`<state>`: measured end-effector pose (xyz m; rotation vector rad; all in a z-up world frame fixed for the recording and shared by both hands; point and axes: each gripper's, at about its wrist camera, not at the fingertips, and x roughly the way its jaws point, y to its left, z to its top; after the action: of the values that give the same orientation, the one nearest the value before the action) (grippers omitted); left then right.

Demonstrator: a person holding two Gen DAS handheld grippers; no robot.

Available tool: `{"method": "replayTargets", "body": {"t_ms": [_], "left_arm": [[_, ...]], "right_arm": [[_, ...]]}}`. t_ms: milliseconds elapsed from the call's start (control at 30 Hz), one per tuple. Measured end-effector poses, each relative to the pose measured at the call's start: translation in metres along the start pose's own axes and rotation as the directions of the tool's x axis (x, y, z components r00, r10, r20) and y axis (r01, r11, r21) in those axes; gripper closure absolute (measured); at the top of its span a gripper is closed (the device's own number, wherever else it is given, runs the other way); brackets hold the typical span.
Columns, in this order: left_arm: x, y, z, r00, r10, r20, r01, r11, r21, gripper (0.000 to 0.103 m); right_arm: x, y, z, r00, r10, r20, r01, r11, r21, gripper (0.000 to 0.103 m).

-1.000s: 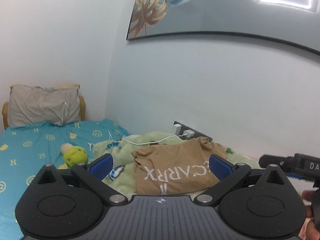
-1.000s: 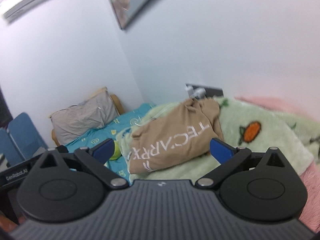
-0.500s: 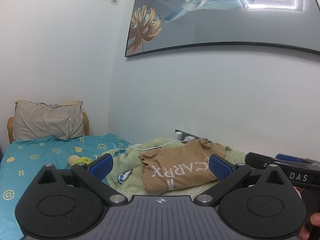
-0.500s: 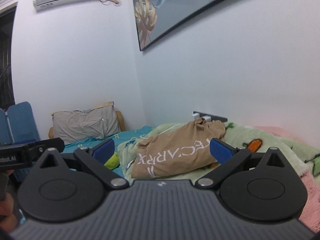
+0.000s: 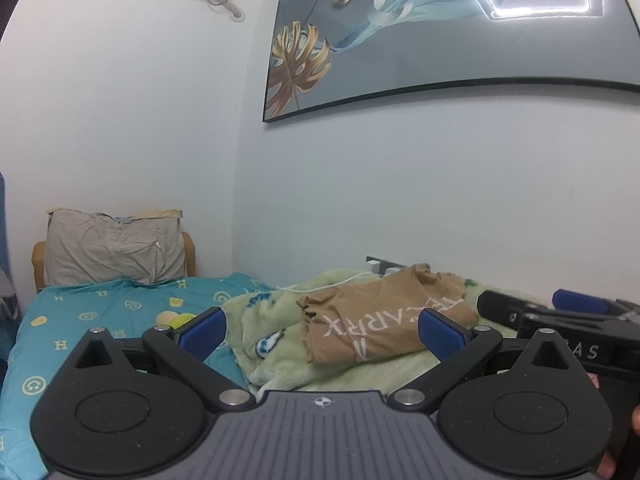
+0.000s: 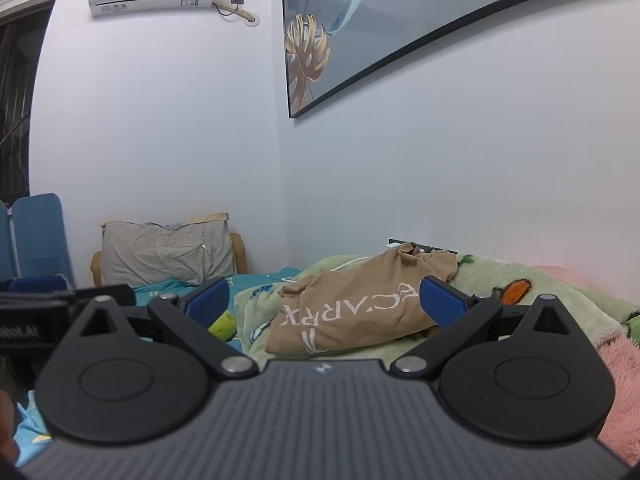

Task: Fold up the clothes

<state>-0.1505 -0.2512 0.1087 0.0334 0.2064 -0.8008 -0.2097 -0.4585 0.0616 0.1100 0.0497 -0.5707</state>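
A tan shirt (image 5: 380,316) with white lettering lies folded in a bundle on a light green fleece blanket (image 5: 280,320) on the bed; it also shows in the right wrist view (image 6: 360,304). My left gripper (image 5: 322,330) is open and empty, held back from the shirt and level with it. My right gripper (image 6: 326,300) is open and empty, also short of the shirt. Each gripper shows at the edge of the other's view: the right gripper (image 5: 568,320) and the left gripper (image 6: 48,304).
A teal patterned sheet (image 5: 100,312) covers the bed's left part, with a grey pillow (image 5: 112,252) at the headboard and a yellow-green plush toy (image 6: 222,326). A white charger cable (image 5: 332,282) runs to a wall socket. A pink blanket (image 6: 624,368) lies right. Blue chairs (image 6: 36,232) stand left.
Both grippers have tilted upward and drawn back, so the shirt sits lower and farther in view and more wall, picture and air conditioner show. Both stay open.
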Motion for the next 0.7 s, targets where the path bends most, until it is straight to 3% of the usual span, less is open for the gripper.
{"method": "replayTargets", "body": {"t_ms": [700], "left_arm": [[-0.0023, 0.0065, -0.0029, 0.999, 0.046, -0.014, -0.046, 0.999, -0.014, 0.0]], "right_arm": [[-0.0052, 0.0065, 0.0018, 1.0, -0.02, -0.024, 0.02, 0.999, -0.034, 0.0]]}}
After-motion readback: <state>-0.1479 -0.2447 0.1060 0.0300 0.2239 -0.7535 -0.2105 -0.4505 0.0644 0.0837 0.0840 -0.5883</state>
